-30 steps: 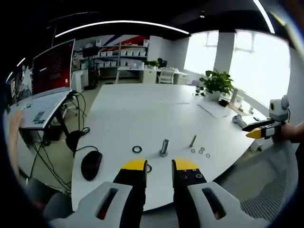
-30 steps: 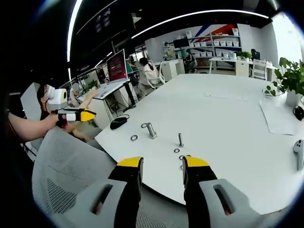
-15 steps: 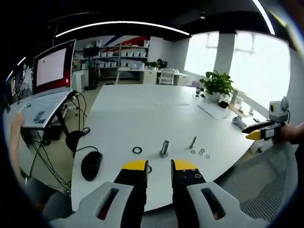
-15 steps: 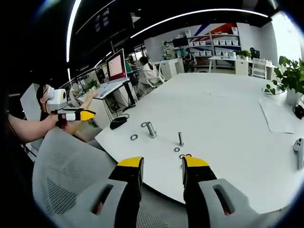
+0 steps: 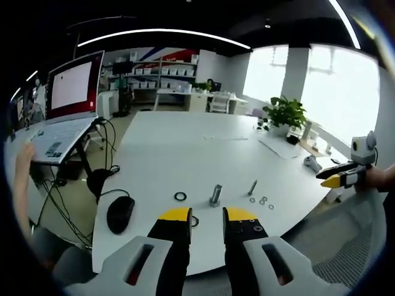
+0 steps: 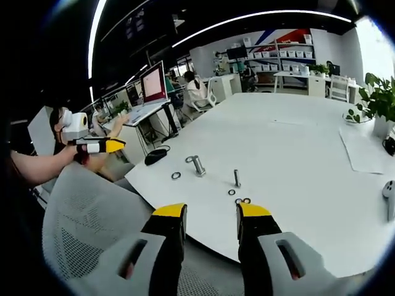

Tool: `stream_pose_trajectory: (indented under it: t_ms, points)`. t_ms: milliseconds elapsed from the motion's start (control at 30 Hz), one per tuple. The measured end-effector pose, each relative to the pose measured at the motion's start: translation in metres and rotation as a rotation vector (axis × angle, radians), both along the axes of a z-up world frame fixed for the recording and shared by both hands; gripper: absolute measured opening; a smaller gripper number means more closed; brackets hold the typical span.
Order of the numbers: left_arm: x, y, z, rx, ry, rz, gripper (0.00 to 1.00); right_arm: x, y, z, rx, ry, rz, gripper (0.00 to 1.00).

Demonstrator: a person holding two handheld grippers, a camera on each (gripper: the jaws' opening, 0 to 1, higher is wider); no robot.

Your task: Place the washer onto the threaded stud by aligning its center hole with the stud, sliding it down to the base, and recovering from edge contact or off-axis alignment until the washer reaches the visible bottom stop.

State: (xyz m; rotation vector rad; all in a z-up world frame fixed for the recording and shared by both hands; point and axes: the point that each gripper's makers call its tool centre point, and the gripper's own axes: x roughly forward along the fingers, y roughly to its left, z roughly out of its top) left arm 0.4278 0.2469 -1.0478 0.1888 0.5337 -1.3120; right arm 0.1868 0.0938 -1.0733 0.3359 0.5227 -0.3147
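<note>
On the white table a slim threaded stud stands upright, with small washers lying beside it. A thicker bolt sits nearby, and a dark ring lies flat close to it. My left gripper hovers off the table's near edge, open, nothing between its jaws. My right gripper is also open and empty, held off the table edge short of the washers.
A black mouse with its cable lies at the table's corner. A grey mesh chair stands below the right gripper. A potted plant, papers and a laptop on a side stand sit farther off.
Both views have shifted only slightly with the hands. The jaws of both grippers stand as wide as before, and the stud, bolt and washers lie where they were.
</note>
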Motion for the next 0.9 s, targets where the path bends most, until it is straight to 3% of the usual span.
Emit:
stream_pose_trajectory:
  t_ms: [900]
  points:
    - [-0.0009, 0.0002, -0.003, 0.012, 0.012, -0.009, 0.17, 0.0004, 0.002, -0.0025, 0.001, 0.023, 0.01, 0.35]
